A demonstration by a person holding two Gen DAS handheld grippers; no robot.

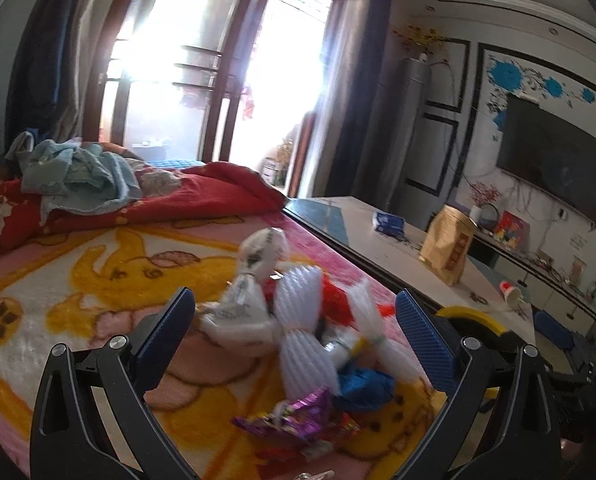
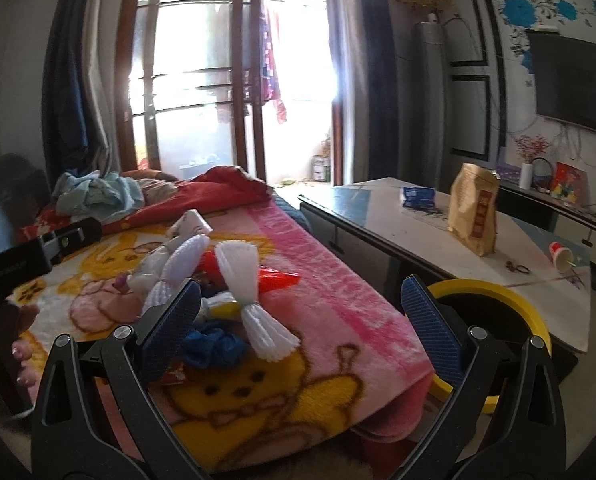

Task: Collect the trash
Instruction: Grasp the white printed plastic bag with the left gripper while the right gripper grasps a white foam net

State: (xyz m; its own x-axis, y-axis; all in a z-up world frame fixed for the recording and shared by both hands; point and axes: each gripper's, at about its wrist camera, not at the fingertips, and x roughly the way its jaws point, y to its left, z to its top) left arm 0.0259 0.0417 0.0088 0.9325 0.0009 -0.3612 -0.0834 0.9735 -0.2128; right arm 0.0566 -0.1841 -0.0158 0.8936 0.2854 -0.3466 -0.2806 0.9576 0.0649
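Observation:
A heap of trash lies on the pink and yellow cartoon blanket [image 1: 57, 280]: white foam fruit nets [image 1: 310, 320], a crumpled white wrapper [image 1: 257, 252], red plastic [image 1: 334, 300], a blue crumpled bag [image 1: 362, 388] and a purple foil wrapper [image 1: 293, 420]. My left gripper [image 1: 298, 332] is open, its jaws either side of the heap and just above it. In the right wrist view the foam nets [image 2: 253, 288], red plastic [image 2: 277, 278] and blue bag [image 2: 213, 344] lie ahead. My right gripper [image 2: 306, 320] is open and empty near the blanket's edge. A yellow-rimmed black bin [image 2: 498, 312] stands beside the bed.
A white coffee table [image 2: 398, 232] to the right holds a brown paper bag [image 2: 474, 212], a blue packet [image 2: 418, 196] and a tipped paper cup [image 2: 560, 256]. Red bedding and blue clothes [image 2: 97, 196] are piled at the bed's far end. The left gripper's body [image 2: 37, 248] shows at left.

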